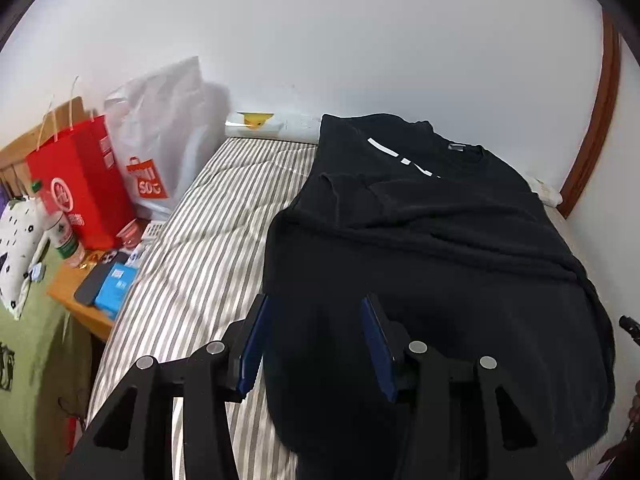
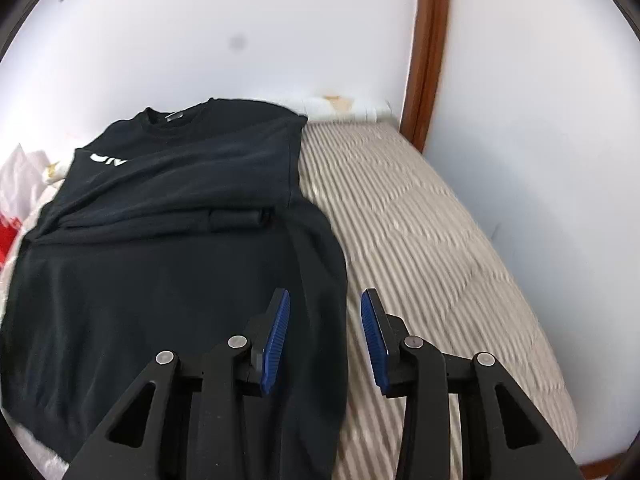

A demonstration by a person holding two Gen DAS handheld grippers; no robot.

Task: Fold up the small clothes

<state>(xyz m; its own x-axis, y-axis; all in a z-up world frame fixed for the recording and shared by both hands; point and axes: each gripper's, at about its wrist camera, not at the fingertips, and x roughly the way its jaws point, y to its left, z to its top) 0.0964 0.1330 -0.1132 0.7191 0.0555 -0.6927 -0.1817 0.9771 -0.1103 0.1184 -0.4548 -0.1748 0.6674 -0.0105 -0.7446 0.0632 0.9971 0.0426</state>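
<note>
A black sweatshirt [image 1: 432,248] with a white logo lies flat on the striped bed, collar toward the wall, both sleeves folded in over the chest. It also shows in the right wrist view [image 2: 172,248]. My left gripper [image 1: 314,312] is open and empty, its blue pads straddling the shirt's lower left edge from above. My right gripper [image 2: 324,308] is open and empty, over the shirt's lower right edge.
The striped bedcover [image 1: 200,248] runs to the white wall; it also shows in the right wrist view [image 2: 432,248]. A red paper bag [image 1: 84,188], a white plastic bag [image 1: 160,140], a bottle [image 1: 64,236] and phones sit on a wooden nightstand [image 1: 80,308] at left. A brown door frame [image 2: 428,48] stands at right.
</note>
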